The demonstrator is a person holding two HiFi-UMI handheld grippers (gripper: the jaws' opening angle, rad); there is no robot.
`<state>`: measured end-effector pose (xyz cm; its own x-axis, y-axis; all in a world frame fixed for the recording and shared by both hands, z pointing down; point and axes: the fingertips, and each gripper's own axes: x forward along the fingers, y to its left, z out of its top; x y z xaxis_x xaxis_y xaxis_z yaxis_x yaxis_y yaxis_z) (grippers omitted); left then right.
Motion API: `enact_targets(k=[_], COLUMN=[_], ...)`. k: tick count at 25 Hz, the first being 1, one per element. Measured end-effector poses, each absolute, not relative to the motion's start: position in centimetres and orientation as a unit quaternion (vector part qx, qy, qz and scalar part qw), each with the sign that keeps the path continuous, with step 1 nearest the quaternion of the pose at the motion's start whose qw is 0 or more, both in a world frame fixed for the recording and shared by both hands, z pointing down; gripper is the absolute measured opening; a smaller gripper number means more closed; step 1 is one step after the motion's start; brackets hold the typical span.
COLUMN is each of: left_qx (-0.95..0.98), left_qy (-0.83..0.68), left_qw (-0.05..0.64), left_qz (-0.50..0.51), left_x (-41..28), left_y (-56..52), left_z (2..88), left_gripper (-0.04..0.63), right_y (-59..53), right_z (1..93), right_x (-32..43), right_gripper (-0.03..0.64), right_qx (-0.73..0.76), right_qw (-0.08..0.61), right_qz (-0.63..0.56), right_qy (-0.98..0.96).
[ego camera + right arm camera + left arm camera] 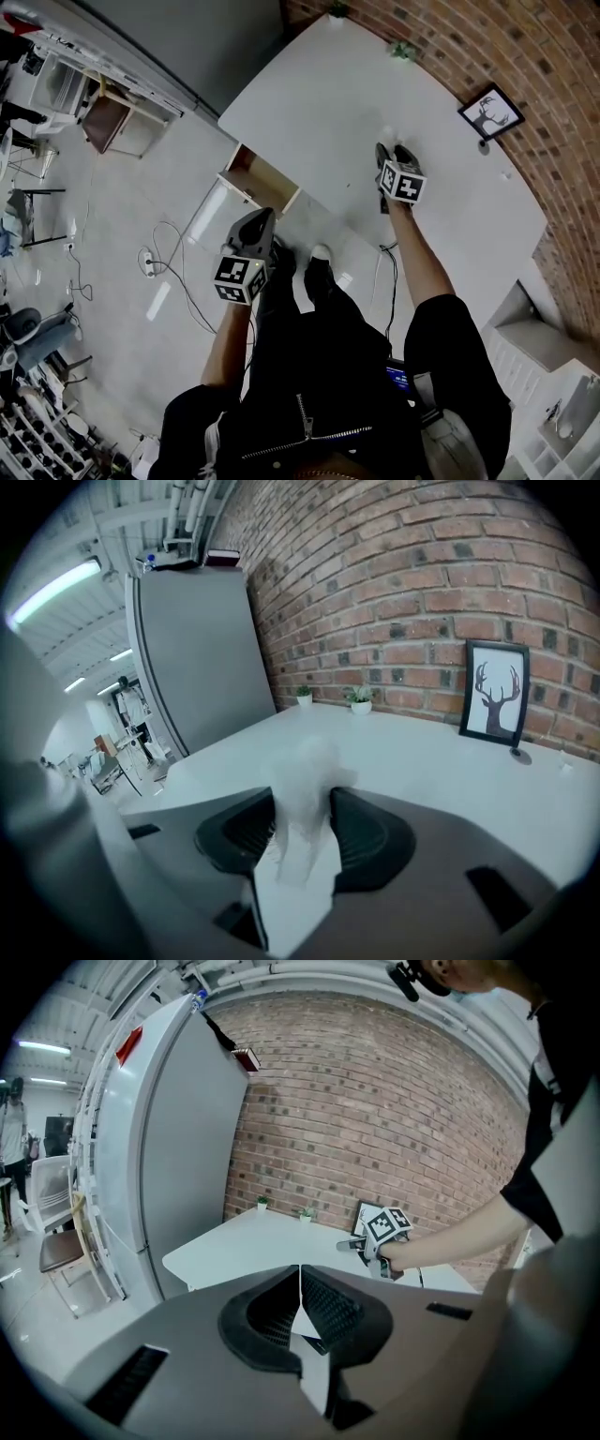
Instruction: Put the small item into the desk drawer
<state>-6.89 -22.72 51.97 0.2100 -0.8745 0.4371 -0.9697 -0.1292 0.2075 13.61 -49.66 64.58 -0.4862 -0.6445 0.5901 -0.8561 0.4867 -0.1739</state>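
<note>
- Right gripper (302, 808): jaws clamped on the small white item (300, 761), held clear of the tabletop (422, 761).
- Left gripper (300, 1288): jaws together, empty.
- Drawer (262, 187): open; item not yet inside.

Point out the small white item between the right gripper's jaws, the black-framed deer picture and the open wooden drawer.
small white item (298, 789), right gripper view, its blurred middle.
black-framed deer picture (494, 688), right gripper view, centre of the print.
open wooden drawer (265, 185), head view, its brown inside.

Right gripper (392, 150): 1 o'clock, above white desk (319, 94), small white item (388, 134) at its tips. Left gripper (255, 223): 10 o'clock, just beside open drawer (265, 187). Framed picture (490, 112): 2 o'clock, against brick wall (562, 141).
</note>
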Motion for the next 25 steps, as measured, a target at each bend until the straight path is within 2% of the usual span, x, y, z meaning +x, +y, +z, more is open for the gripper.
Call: enact_targets(k=[8, 19, 25], left_qx=[0.77, 0.788, 0.781], left_qy=[-0.607, -0.601, -0.614], left_qw=[0.176, 0.106, 0.094], left_qz=[0.092, 0.081, 0.066], left_x=[-7.8, -9.2, -9.7], left_y=[-25.5, -28.5, -28.9], left_z=[48.8, 43.3, 41.9], left_gripper=[0.021, 0.021, 0.021], right_y=[-46.7, -41.1, -40.3], right_z=[57.6, 44.1, 42.3], right_x=[14.0, 12.8, 12.2], right_gripper=[0.179, 0.179, 0.179], right_qx=[0.439, 0.417, 0.403], right_qw=[0.215, 0.137, 0.115], right_qz=[0.168, 0.074, 0.074], right_qy=[-0.856, -0.896, -0.905])
